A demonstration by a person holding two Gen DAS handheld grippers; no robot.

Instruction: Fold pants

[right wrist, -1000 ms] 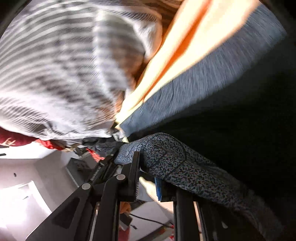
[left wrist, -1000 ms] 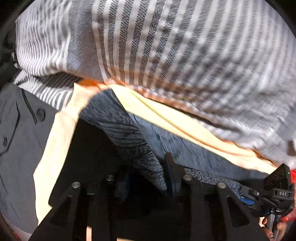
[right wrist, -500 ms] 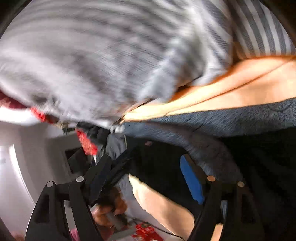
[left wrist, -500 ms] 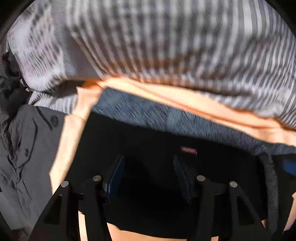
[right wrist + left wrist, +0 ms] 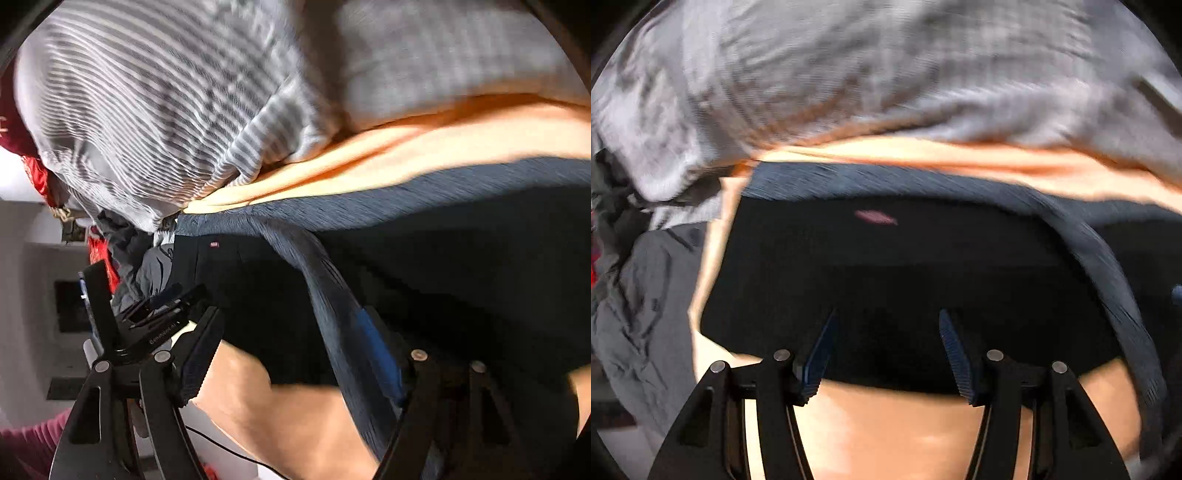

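The black pants (image 5: 905, 266) with a blue-grey speckled waistband (image 5: 886, 179) and a small red label (image 5: 875, 217) lie flat on the orange table (image 5: 905, 424). My left gripper (image 5: 886, 325) is open and empty, its blue pads over the pants' near edge. In the right wrist view the pants (image 5: 461, 266) fill the right side, with the waistband band (image 5: 325, 280) curving toward me. My right gripper (image 5: 291, 325) is open, and the waistband runs beside its right blue pad (image 5: 380, 354). The left gripper (image 5: 147, 317) shows at the left.
A grey-and-white striped cloth heap (image 5: 886, 66) lies behind the pants; it also shows in the right wrist view (image 5: 147, 110). A dark grey garment (image 5: 639, 314) is at the left. Red fabric (image 5: 33, 173) and a white wall (image 5: 22, 277) lie beyond the table edge.
Both grippers have let go of the waistband and opened. The pants went from lifted to lying flat on the table, and both grippers have drawn back toward the near edge.
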